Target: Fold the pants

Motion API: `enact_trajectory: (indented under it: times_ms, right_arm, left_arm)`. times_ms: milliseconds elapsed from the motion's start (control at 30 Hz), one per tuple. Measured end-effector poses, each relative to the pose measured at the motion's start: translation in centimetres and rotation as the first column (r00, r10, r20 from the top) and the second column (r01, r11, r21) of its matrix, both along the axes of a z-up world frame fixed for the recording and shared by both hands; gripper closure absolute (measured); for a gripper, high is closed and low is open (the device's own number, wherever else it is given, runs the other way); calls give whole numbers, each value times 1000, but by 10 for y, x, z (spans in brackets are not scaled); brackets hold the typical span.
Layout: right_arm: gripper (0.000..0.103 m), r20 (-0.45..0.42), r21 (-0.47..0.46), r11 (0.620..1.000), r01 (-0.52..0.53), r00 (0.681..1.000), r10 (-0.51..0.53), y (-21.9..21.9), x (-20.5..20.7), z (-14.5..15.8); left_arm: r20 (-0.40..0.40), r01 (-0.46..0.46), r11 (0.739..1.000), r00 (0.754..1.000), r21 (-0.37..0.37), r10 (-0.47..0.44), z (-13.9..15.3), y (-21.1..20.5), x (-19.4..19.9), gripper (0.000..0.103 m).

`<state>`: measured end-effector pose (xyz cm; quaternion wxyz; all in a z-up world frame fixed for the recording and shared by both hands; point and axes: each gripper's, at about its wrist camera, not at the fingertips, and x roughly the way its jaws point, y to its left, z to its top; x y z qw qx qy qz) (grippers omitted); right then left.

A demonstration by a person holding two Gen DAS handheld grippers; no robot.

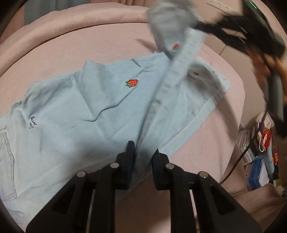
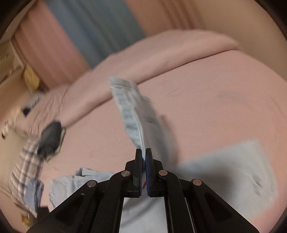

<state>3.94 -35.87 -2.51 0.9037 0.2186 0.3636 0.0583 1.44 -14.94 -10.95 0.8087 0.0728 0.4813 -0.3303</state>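
While the pants (image 1: pixel 100 107) lie spread on the pink bed (image 1: pixel 53 53), both grippers are clenched on their fabric. In the left wrist view, the left gripper (image 1: pixel 143 154) sits at the near edge of the pants with a ridge of light blue cloth pinched between its pads; that ridge runs up and to the far right as a taut band. At the far right the right gripper (image 1: pixel 206 26), badly blurred, holds the raised bunch of cloth, with a hand (image 1: pixel 263 62) behind it.

In the right wrist view, the right gripper (image 2: pixel 144 152) has its jaws closed on a hem of the pants (image 2: pixel 132 114), which stands up beyond the fingertips. More of the pants lies blurred on the bed (image 2: pixel 215 89) to the right and beneath the gripper.

Surroundings: a rolled pink duvet (image 1: pixel 71 30) runs along the far side of the bed. A power strip (image 1: pixel 220 6) sits at far right on the wall. Shelving clutter (image 1: pixel 265 139) and a dark cable (image 1: pixel 238 161) stand to the right of the bed. In the right wrist view a plaid sleeve (image 2: pixel 26 166) and a dark blurred object (image 2: pixel 51 139) occupy the left; whether it is the left gripper cannot be told. Curtains (image 2: pixel 89 26) hang behind. Nothing rests on top of the pants.
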Motion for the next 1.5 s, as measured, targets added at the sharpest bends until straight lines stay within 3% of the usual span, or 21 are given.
enact_trajectory:
  times_ms: [100,200,300,333,400,500,667,700,767,900,1000,1200,1267,1400,1500]
  right_arm:
    - [98,-25,51,994,95,995,-94,-36,-36,-26]
    - [98,-146,127,976,177,977,-158,-60,-65,-81]
    - [98,-169,231,951,208,971,-171,-70,-73,-106]
    - [95,-160,257,943,212,972,-174,-73,-75,-106]
    - [74,-146,313,922,226,971,-188,-77,-73,-101]
    - [63,-133,344,900,266,963,-233,-83,-68,-98]
    - [66,-161,357,874,330,943,-290,-107,-63,-100]
    - [81,-170,344,878,335,941,-292,-107,-58,-100]
    - [97,-179,285,890,355,932,-314,-104,-54,-95]
    - [98,-39,222,924,312,950,-311,-99,-59,-57]
    - [98,56,148,936,318,943,-329,-100,-77,-31]
    - [98,-132,132,904,406,911,-390,-126,-72,-93]
    - [98,-162,175,894,413,907,-388,-135,-78,-105]
    - [93,-161,279,865,416,909,-385,-151,-79,-100]
    - [93,-135,223,891,396,918,-374,-153,-68,-80]
  left_arm:
    - [6,14,1000,1000,21,-14,-2,-6,-1,86]
    - [-7,17,1000,1000,26,-17,-4,-9,4,85]
    - [-17,8,999,1000,33,-7,-3,-11,7,83]
    - [-19,4,999,1000,35,-4,-3,-11,7,83]
    - [-19,-3,999,1000,40,4,-1,-12,4,83]
    - [-10,-6,999,1000,53,7,-1,-16,6,85]
    - [27,3,995,1000,101,-6,0,-24,-2,88]
    - [34,3,994,999,111,-7,0,-25,-3,89]
    - [38,-1,993,999,116,-3,1,-28,-3,89]
    - [48,13,993,999,116,-19,3,-31,-6,90]
    - [69,36,990,997,137,-46,5,-41,-7,90]
    - [30,45,989,998,143,-50,-4,-42,0,89]
    - [23,43,991,999,127,-47,-3,-40,2,89]
    - [15,49,991,999,122,-51,-3,-37,3,88]
    - [14,44,991,999,123,-46,-3,-37,2,88]
